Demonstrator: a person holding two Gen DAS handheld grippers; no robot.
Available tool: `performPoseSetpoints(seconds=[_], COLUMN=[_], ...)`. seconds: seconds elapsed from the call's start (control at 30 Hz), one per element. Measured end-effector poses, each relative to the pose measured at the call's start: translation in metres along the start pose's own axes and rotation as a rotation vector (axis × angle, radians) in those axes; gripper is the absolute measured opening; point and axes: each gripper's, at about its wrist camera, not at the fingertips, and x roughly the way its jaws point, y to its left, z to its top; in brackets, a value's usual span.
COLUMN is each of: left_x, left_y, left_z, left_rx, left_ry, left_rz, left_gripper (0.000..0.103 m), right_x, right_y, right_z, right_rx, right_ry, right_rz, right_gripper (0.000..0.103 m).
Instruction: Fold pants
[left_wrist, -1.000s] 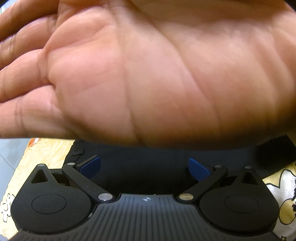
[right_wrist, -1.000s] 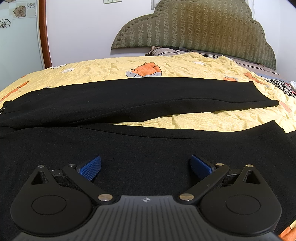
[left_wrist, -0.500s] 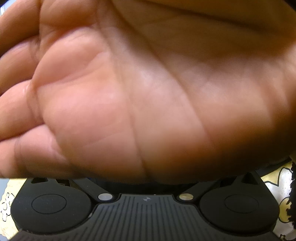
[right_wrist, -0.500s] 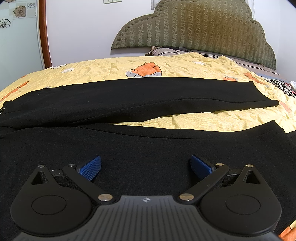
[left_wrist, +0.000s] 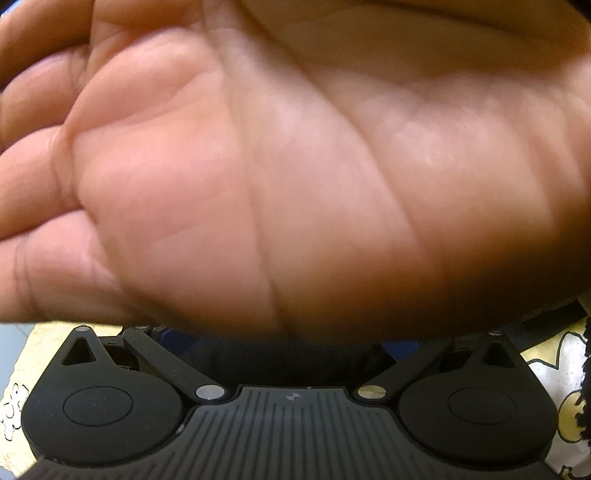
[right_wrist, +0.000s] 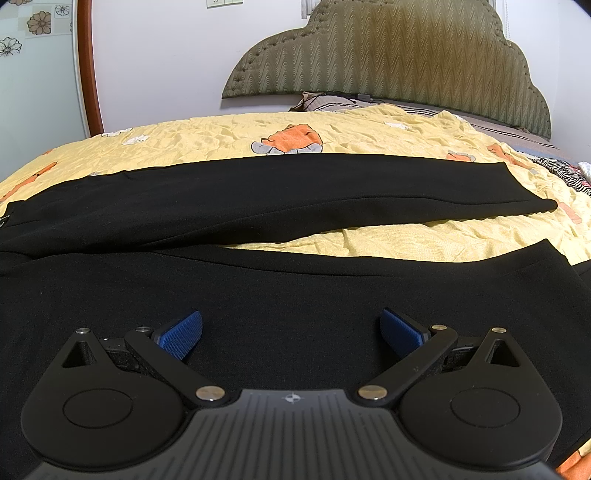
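Black pants (right_wrist: 258, 206) lie spread flat on the yellow bedspread, the two legs running to the right with a gap of bedspread between them. My right gripper (right_wrist: 291, 332) is open and empty, low over the near leg (right_wrist: 295, 288). In the left wrist view a person's open palm (left_wrist: 295, 166) fills most of the frame close to the lens. It hides the tips of my left gripper (left_wrist: 291, 343); only slivers of its blue pads show, set wide apart, over dark pants fabric (left_wrist: 288, 358).
The yellow bedspread (right_wrist: 332, 136) with orange cartoon prints covers the bed. A padded olive headboard (right_wrist: 388, 55) stands at the back against a white wall. Striped cloth (right_wrist: 561, 166) lies at the far right edge. A wooden frame (right_wrist: 86, 66) stands at the left.
In the left wrist view the palm came closer and lower, then drew back slightly, so the gripper's arms show again. The right gripper and the pants have not moved.
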Motion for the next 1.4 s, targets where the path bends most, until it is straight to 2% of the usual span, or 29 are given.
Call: performPoseSetpoints(seconds=[0.63,0.77,0.9,1.03,1.23,1.4], left_x=[-0.005,-0.006,0.002,0.011,0.024,0.028], left_y=[0.002,0.024,0.058,0.075,0.083,0.102], left_z=[0.001,0.002,0.004,0.015,0.031,0.032], left_rx=[-0.003,-0.078,-0.179,-0.239,-0.266,-0.279], left_ry=[-0.006,-0.030,-0.051,-0.020,0.059,0.043], left_rz=[-0.003,-0.038,-0.122,-0.144,-0.123,-0.058], left_gripper=[0.103,0.103,0.103,0.102,0.103,0.103], right_x=[0.000,0.000,0.000,0.000,0.000,0.000], right_y=[0.000,0.000,0.000,0.000,0.000,0.001], right_z=[0.000,0.000,0.000,0.000,0.000,0.000], right_rx=[0.000,0.000,0.000,0.000,0.000,0.000], right_ry=[0.000,0.000,0.000,0.000,0.000,0.001], right_rz=[0.000,0.000,0.000,0.000,0.000,-0.002], right_gripper=[0.103,0.103,0.103,0.103,0.103,0.103])
